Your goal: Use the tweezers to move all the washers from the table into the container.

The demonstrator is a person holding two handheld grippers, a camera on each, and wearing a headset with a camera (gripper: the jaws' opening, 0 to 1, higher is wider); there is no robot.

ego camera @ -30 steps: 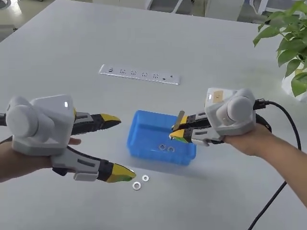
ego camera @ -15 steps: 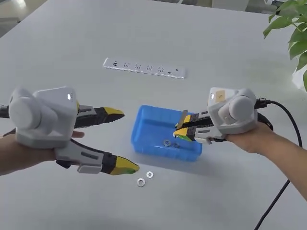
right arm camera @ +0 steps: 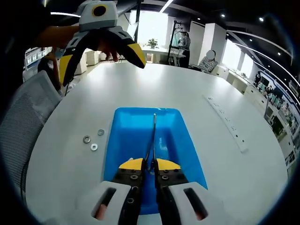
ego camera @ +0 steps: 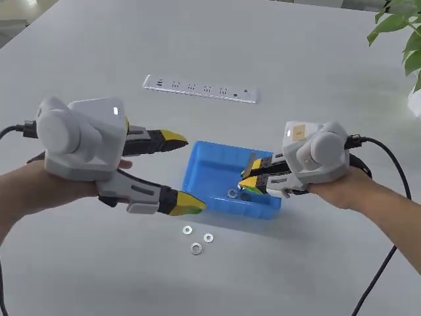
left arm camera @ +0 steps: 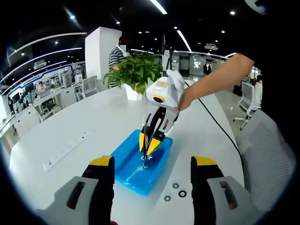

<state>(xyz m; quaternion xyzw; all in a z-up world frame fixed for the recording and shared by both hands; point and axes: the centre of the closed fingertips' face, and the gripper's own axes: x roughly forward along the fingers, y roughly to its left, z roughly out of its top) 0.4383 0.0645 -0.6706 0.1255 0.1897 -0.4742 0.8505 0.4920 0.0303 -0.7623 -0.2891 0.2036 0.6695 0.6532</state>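
Three small silver metal washers (ego camera: 196, 248) lie loose on the pale grey surface (ego camera: 99, 59). They are clustered at the lower centre of the head view, near the front wall of a shallow blue rectangular plastic container (ego camera: 209, 164) and apart from it. In the right gripper view these washers (right arm camera: 94, 147) sit to the left of the container (right arm camera: 136, 122). In the left gripper view the washers (left arm camera: 175, 185) lie to the lower right of the container (left arm camera: 131, 164). More washers (left arm camera: 146, 164) rest inside it on the blue floor.

At the centre right of the head view, the right gripper (ego camera: 247, 185) hangs over the container. Its yellow-tipped fingers (right arm camera: 132, 164) are pressed together on thin metal tweezers (right arm camera: 153, 133), which reach forward over the container floor. In the left gripper view the tweezers (left arm camera: 146, 149) point down close to the washers inside. Whether they touch one cannot be told.

The left gripper (ego camera: 191, 172) sits at the left of the head view with its fingers (ego camera: 172, 137) spread wide and nothing between them. One finger is by the container's upper left corner and the other by its lower left corner, above the loose washers.

A white power strip (ego camera: 199, 89) lies on the surface beyond the container. Green plant leaves (ego camera: 401, 20) show at the upper right. A black cable (ego camera: 388, 191) runs down from the right gripper.
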